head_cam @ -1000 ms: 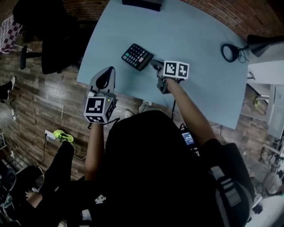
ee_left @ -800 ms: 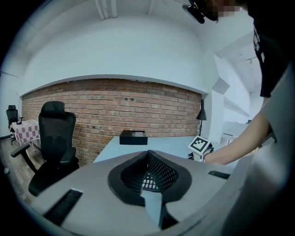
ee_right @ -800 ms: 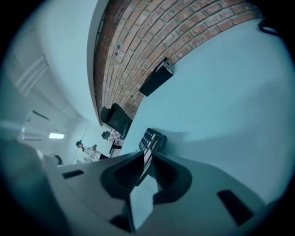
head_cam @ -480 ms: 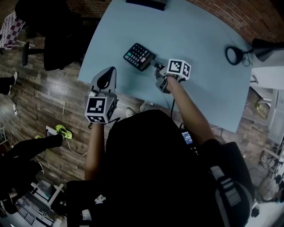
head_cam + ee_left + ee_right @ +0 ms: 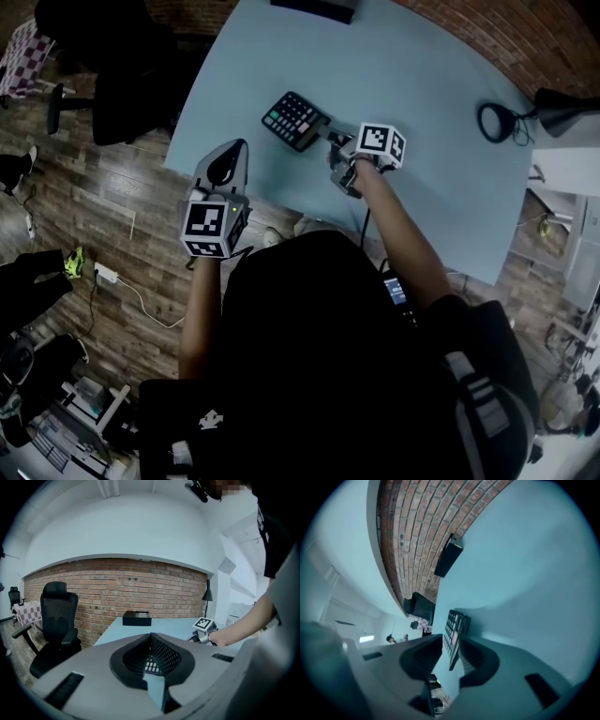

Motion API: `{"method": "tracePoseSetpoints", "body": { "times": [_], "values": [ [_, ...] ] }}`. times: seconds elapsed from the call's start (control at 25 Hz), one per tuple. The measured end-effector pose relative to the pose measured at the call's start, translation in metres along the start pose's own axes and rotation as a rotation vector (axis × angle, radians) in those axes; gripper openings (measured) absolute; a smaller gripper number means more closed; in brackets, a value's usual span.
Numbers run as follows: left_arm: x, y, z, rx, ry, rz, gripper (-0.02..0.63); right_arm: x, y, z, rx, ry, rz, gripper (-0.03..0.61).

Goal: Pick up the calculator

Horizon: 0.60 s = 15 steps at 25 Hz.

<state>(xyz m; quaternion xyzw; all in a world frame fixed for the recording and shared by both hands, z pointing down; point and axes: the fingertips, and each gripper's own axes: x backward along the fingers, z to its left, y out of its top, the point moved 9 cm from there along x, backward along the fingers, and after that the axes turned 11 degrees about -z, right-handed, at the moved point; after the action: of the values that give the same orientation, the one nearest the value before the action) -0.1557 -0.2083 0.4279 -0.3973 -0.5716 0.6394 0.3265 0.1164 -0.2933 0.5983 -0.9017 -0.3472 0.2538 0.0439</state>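
Right hand-held gripper point(image 5: 330, 140), jaws apart, straddles calculator point(image 5: 294, 120) edge; bare table point(image 5: 412, 75) beyond.

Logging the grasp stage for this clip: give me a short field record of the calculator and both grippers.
calculator: on the table, not lifted clear
right gripper: jaws apart, calculator's near edge between them
left gripper: jaws together, holding nothing, at the table's near corner, apart from the calculator
stage: grasp not yet closed
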Motion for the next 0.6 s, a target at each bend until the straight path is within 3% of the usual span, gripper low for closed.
{"method": "tracePoseSetpoints", "body": {
  "times": [0.44, 0.6],
  "values": [
    [0.000, -0.002, -0.002, 0.001, 0.005, 0.008, 0.011, -0.008, -0.006, -0.015, -0.077, -0.029, 0.011, 0.097],
    [0.001, -0.001, -0.002, 0.045, 0.020, -0.006, 0.011, -0.018, -0.007, -0.015, -0.094, -0.029, 0.027, 0.097]
  ]
}}
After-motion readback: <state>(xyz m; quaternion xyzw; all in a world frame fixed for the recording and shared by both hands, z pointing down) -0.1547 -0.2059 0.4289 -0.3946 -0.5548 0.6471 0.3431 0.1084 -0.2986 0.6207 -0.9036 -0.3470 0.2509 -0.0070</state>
